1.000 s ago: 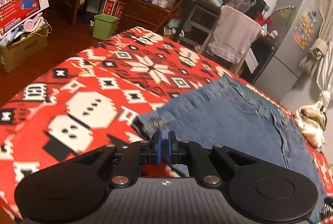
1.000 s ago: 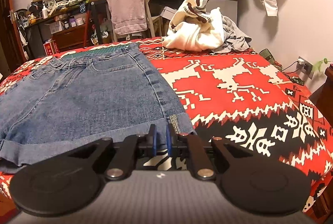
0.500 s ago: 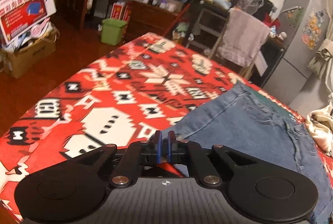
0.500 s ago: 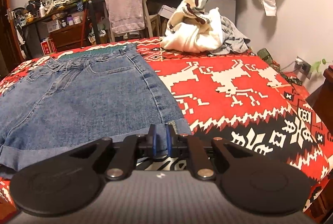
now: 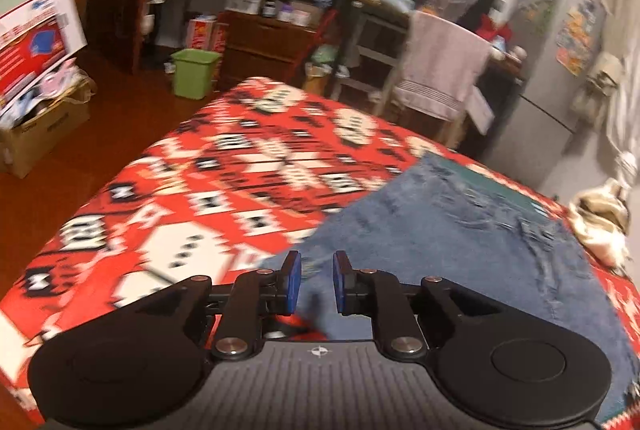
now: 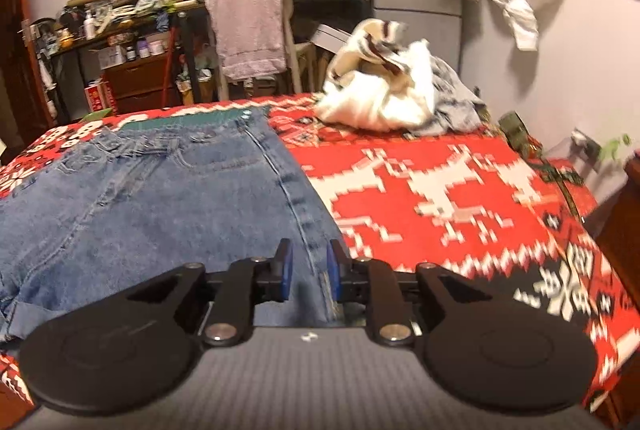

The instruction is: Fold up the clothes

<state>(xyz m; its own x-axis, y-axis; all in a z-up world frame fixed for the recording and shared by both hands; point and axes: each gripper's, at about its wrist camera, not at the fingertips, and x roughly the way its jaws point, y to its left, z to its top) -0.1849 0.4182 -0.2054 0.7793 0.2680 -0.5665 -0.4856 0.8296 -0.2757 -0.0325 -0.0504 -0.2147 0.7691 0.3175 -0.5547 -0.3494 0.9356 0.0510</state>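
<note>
Blue denim shorts (image 6: pixel 152 198) lie spread flat on a red patterned blanket (image 6: pixel 440 198), waistband at the far side and cuffed hems near me. My right gripper (image 6: pixel 307 272) is open over the right leg's side seam near the hem, with a gap between its blue pads and nothing held. In the left wrist view the same shorts (image 5: pixel 460 242) fill the right half of the bed. My left gripper (image 5: pixel 317 280) is open just above the left hem corner, blue pads apart and empty.
A heap of white and grey clothes (image 6: pixel 384 94) sits at the bed's far right. Behind the bed stand a chair with a pink towel (image 6: pixel 250 30), cluttered shelves and a grey fridge (image 5: pixel 560 70). A green bin (image 5: pixel 195 72) and a cardboard box (image 5: pixel 36 126) are on the floor at left.
Both grippers were shut at the hem corners and have now opened, releasing the denim. Both have shifted forward over the shorts; the views are motion-blurred.
</note>
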